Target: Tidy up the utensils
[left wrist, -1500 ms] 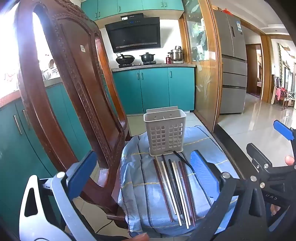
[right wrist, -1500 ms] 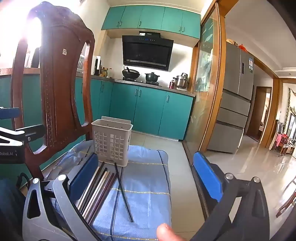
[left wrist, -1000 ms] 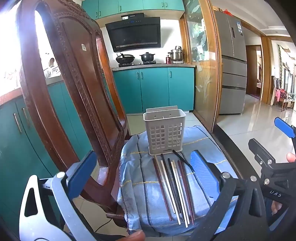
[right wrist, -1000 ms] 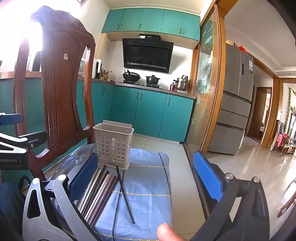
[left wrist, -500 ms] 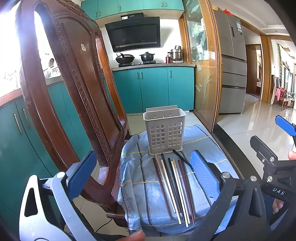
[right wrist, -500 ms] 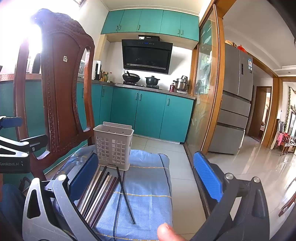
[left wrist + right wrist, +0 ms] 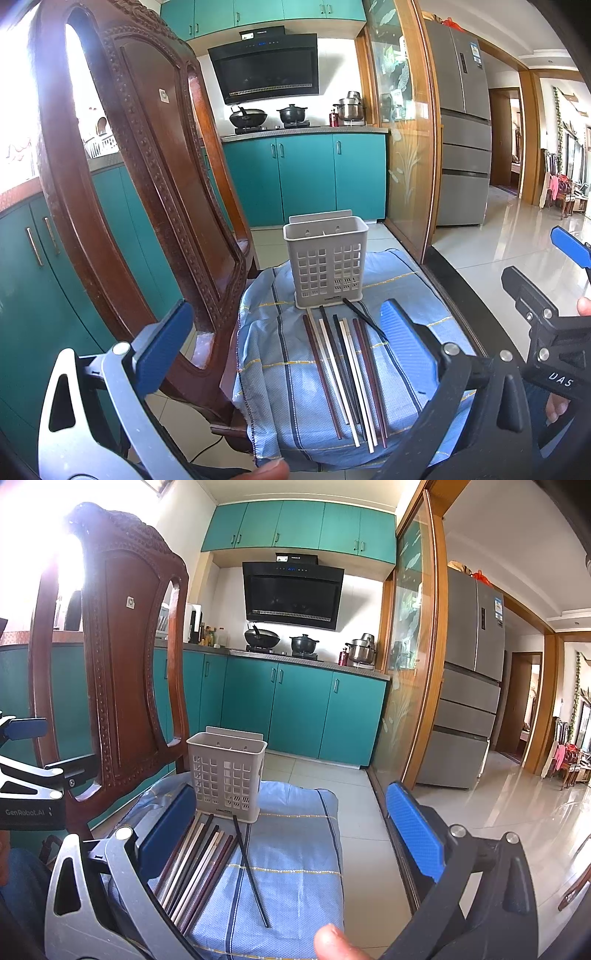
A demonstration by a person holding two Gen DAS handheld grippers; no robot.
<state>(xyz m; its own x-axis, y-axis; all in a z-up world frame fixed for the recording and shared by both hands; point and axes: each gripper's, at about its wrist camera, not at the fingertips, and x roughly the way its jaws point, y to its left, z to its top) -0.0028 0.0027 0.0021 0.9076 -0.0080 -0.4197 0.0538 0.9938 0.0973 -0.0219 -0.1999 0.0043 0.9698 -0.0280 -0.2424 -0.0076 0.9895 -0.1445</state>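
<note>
Chopsticks [image 7: 347,373] lie side by side on the blue cloth [image 7: 273,369], just before the white basket [image 7: 327,266]. They look thin, stiff, light and slippery, so pinch one near the middle. Left gripper [image 7: 284,332] and right gripper [image 7: 291,823] both hang wide apart, empty.

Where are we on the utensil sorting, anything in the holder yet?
Nothing looks done: the grey utensil holder shows no utensil above its rim. Nothing is in hand: the left gripper and right gripper are both open and empty. All is left: the row of chopsticks and the single black chopstick lie on the blue cloth.
</note>
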